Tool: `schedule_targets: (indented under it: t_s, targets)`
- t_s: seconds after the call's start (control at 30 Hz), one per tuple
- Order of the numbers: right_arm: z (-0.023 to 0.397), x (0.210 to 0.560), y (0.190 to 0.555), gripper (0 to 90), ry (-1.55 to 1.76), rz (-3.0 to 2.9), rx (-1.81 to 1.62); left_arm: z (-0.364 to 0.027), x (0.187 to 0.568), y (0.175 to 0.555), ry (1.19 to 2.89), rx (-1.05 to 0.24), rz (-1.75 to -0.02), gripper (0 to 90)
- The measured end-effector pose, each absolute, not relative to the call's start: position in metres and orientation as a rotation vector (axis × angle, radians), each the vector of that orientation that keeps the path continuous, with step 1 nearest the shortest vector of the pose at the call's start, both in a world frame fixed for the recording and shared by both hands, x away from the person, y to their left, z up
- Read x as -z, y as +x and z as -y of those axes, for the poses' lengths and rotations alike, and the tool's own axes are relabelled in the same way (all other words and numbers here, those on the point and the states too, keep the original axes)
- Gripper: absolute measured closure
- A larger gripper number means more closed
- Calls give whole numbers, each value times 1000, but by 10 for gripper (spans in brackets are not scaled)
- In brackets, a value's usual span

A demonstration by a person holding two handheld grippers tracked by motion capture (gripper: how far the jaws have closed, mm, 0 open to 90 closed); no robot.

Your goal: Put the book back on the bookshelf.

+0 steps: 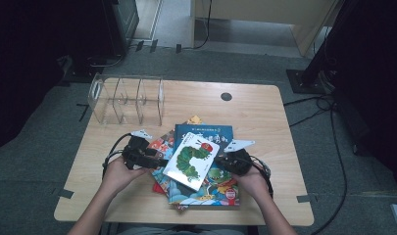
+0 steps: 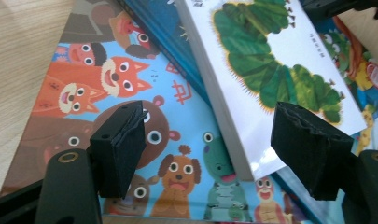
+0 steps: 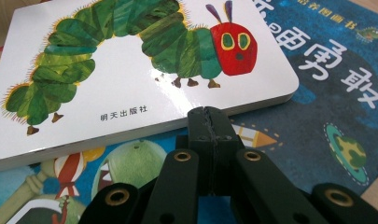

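Note:
A white caterpillar book [image 1: 191, 159] [image 2: 270, 60] [image 3: 130, 70] lies aslant on top of a pile of picture books in the middle of the table. My left gripper [image 1: 159, 161] [image 2: 210, 116] is at its left edge, open, with the book's near corner between the pads and neither pad pressing on it. Under it lies a book with cartoon animals [image 2: 130, 93]. My right gripper [image 1: 221, 159] [image 3: 209, 112] is shut with nothing between its pads, and its tip sits at the white book's right edge, over a blue book [image 3: 326, 70] [image 1: 210, 132].
A clear acrylic book rack [image 1: 127, 100] with several slots stands at the back left of the wooden table [image 1: 264, 127]. A black round cap [image 1: 226, 96] sits near the back edge. Cables trail across the floor to the right.

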State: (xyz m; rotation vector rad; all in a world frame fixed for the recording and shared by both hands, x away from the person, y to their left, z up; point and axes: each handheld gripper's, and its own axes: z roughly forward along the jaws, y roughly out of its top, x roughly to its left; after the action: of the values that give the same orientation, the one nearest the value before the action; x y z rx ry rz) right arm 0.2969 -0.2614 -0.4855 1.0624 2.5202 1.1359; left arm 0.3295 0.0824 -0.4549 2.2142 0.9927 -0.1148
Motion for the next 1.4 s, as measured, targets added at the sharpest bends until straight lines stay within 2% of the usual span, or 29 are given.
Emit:
schedule_targets:
  t_s: [0.27, 0.67, 0.9, 1.13, 1.3, 1.4]
  targets:
    - [248, 487, 302, 899, 1090, -2507, -1172, -67, 457, 333, 2257, 133, -990, 269]
    - [241, 485, 281, 899, 992, -2582, -1157, -59, 467, 336, 2294, 176, -1007, 270]
    - [239, 487, 282, 900, 970, -2581, -1177, -52, 472, 336, 2295, 207, -1016, 276]
    - [233, 487, 285, 900, 969, -2573, -1182, -53, 473, 340, 2238, 271, -1089, 310]
    - [231, 487, 285, 900, 963, -2582, -1187, -56, 472, 343, 2223, 274, -1129, 368]
    - [229, 488, 285, 900, 947, -2584, -1187, -54, 472, 341, 2232, 277, -1114, 319]
